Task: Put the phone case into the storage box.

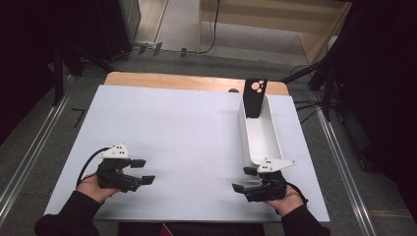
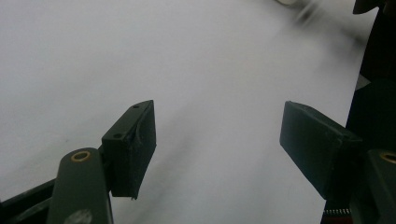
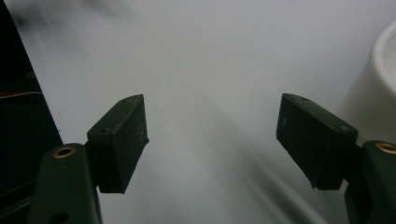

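Note:
A long white tray [image 1: 272, 132] lies at the right of the white table [image 1: 182, 132], running front to back. A black phone [image 1: 254, 97] with a round camera cluster leans upright in the tray's far end. My left gripper [image 1: 143, 171] rests at the front left, held by a hand, jaws wide apart and empty; the left gripper view shows its open jaws [image 2: 217, 140] over bare table. My right gripper [image 1: 244, 179] sits at the front right, just before the tray's near end, also open and empty [image 3: 212, 140]. The tray's rounded white corner [image 3: 378, 93] stands beside the right jaw.
A wooden strip [image 1: 187, 81] edges the table's far side. Dark stands and cables [image 1: 319, 98] crowd the floor at the right, and metal rails [image 1: 29, 152] run along both sides. A wooden frame [image 1: 275, 24] stands beyond the table.

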Demonstrator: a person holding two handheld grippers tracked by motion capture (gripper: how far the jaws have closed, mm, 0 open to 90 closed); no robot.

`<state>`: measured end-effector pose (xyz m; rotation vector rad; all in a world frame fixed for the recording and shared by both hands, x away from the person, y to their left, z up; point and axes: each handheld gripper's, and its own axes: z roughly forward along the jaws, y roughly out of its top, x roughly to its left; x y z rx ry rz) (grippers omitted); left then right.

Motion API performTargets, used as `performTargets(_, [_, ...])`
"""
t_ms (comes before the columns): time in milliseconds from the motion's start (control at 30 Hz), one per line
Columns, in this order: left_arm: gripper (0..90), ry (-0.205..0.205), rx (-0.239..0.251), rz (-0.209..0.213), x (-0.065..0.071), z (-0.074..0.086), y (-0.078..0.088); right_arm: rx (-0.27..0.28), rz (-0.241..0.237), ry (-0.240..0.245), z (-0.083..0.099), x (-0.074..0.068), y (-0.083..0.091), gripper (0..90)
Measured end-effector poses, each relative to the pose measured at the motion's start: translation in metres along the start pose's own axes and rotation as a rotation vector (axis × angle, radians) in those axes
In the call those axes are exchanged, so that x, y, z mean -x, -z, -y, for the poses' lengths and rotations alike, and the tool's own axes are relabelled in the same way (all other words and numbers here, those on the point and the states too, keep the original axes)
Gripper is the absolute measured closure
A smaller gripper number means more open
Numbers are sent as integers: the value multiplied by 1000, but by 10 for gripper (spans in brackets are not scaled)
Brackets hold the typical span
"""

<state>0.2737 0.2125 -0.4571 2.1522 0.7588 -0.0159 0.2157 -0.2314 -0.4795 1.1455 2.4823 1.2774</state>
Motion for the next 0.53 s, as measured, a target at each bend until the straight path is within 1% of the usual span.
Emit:
performTargets(200, [267, -1, -1, 2, -1, 0, 0, 1, -1, 3, 0, 0, 0, 233])
performTargets(533, [267, 0, -1, 2, -1, 0, 1, -17, 9, -8, 0, 1, -1, 228])
